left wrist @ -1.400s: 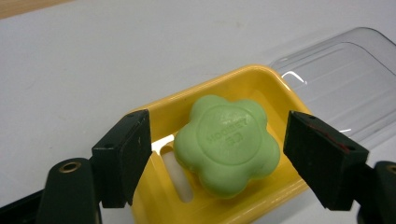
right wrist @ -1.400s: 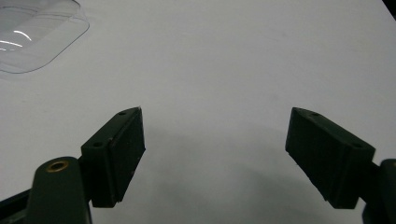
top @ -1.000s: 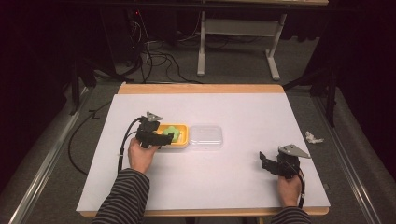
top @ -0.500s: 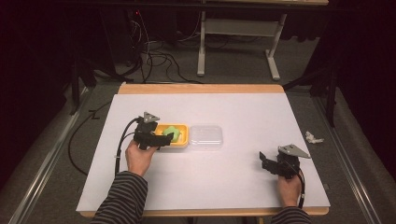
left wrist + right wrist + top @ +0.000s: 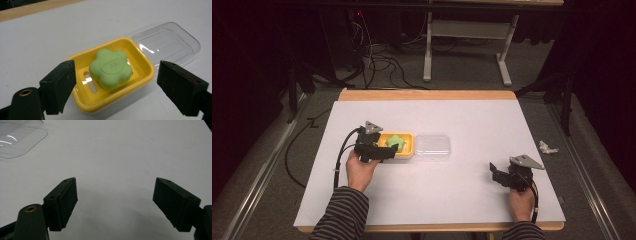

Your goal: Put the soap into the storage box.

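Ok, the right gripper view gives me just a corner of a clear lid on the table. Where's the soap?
Observer: The green soap lies in the yellow dish, flat on its tray.
Operator: And where's the dish from that lid?
Observer: In the high view the lid lies flat right beside the dish, on its right.
Operator: Has the left gripper got hold of anything?
Observer: No. The left gripper sits at the dish's left end. Its jaws have just been opening, and in its own view they stand apart with the dish ahead between them, pads touching nothing.
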Available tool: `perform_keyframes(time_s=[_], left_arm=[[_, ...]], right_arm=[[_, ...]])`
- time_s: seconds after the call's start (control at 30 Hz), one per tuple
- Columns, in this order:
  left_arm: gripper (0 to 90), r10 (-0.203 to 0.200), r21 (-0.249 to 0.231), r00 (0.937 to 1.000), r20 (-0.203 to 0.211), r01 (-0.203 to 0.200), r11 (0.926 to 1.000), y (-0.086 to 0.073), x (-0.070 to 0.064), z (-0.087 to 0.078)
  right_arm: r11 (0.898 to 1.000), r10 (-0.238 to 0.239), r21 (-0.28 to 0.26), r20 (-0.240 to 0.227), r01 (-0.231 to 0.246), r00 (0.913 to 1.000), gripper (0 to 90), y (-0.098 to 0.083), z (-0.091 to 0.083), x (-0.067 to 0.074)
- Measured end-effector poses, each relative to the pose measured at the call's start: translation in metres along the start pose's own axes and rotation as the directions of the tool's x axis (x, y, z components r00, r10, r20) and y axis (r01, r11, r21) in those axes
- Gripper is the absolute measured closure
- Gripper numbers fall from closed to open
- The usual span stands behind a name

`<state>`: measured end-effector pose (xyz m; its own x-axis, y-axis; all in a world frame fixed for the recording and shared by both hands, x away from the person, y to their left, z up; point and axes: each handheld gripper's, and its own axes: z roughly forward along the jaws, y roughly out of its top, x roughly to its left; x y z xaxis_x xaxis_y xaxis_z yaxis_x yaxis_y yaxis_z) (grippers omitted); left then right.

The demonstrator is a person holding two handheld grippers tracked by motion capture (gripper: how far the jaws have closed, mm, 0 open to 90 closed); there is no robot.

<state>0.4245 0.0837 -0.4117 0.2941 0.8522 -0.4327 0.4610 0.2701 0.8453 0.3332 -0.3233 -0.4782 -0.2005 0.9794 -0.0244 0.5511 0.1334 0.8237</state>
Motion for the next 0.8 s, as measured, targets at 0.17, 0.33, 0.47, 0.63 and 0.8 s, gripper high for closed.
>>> perform_keyframes(time_s=[0.17,0.33,0.47,0.63,0.8], left_arm=[[16.6,-0.015,-0.012,0.9999,-0.004,0.015,0.9998,-0.001,0.003,-0.005],[16.7,-0.020,-0.013,0.9998,-0.004,0.020,0.9997,-0.002,0.005,-0.008],[16.9,-0.013,-0.018,0.9999,-0.004,0.013,0.9998,-0.002,0.006,-0.012],[18.0,-0.008,-0.043,0.9999,-0.013,0.007,0.9991,-0.001,0.004,-0.017],[18.1,-0.012,-0.058,0.9999,-0.006,0.012,0.9983,0.001,0.003,-0.025]], right_arm=[[1.000,-0.003,0.001,0.000,0.003,1.0000,20.2,0.000,0.000,0.000],[1.000,-0.004,0.002,0.002,0.004,1.0000,20.3,0.000,0.000,0.000],[1.000,-0.004,0.002,0.001,0.004,1.0000,20.3,0.000,0.000,0.000],[1.000,-0.009,0.004,0.003,0.009,1.0000,20.3,0.000,0.000,0.001],[1.000,-0.007,0.005,0.003,0.007,1.0000,20.2,0.000,0.000,0.001]])
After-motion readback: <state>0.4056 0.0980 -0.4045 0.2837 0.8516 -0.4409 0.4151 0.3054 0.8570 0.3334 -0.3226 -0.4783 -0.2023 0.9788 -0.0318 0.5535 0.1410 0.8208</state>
